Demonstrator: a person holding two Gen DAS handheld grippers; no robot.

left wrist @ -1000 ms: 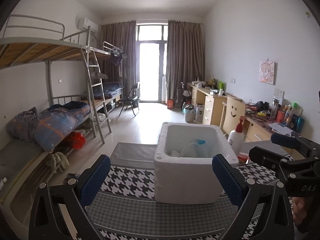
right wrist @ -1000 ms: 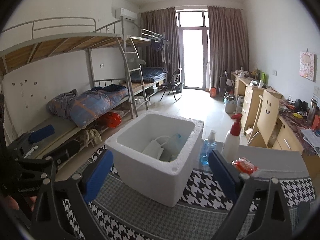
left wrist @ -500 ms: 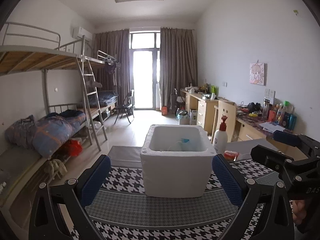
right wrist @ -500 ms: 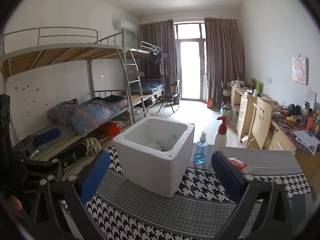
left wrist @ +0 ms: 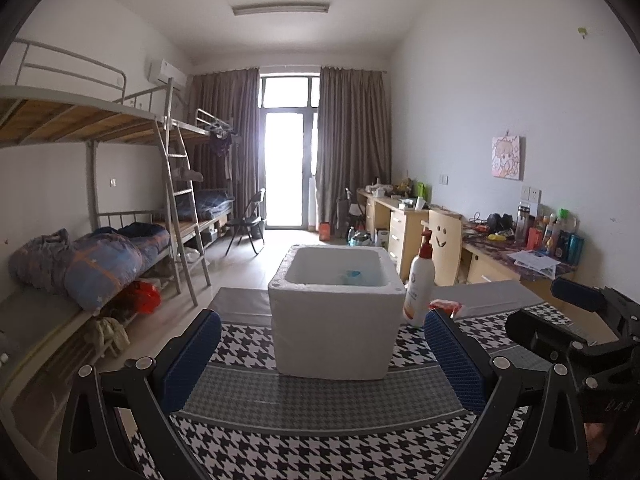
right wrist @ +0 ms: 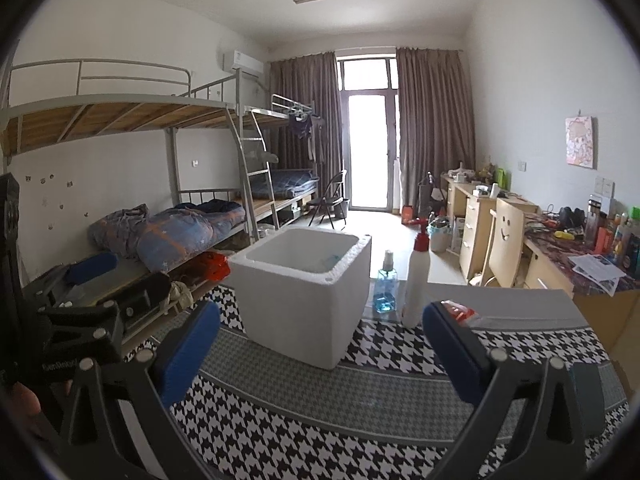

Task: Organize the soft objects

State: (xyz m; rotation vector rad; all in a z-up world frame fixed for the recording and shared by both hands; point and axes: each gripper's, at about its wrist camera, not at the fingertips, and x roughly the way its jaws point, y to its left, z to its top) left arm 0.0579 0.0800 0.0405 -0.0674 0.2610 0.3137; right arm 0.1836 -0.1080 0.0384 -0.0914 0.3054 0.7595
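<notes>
Left claw: spread wide, nothing in it, hovering near the table's front edge.
Right claw: wide apart too, empty.
Foam box: white, open-topped, mid-table on the houndstooth cloth; something pale with a blue bit lies inside.
Lotion pump bottle: upright, just right of the box.
Blue spray bottle: between box and pump bottle.

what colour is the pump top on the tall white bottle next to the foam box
Red. The tall white pump bottle beside the white foam box shows it best in the right wrist view.
</notes>
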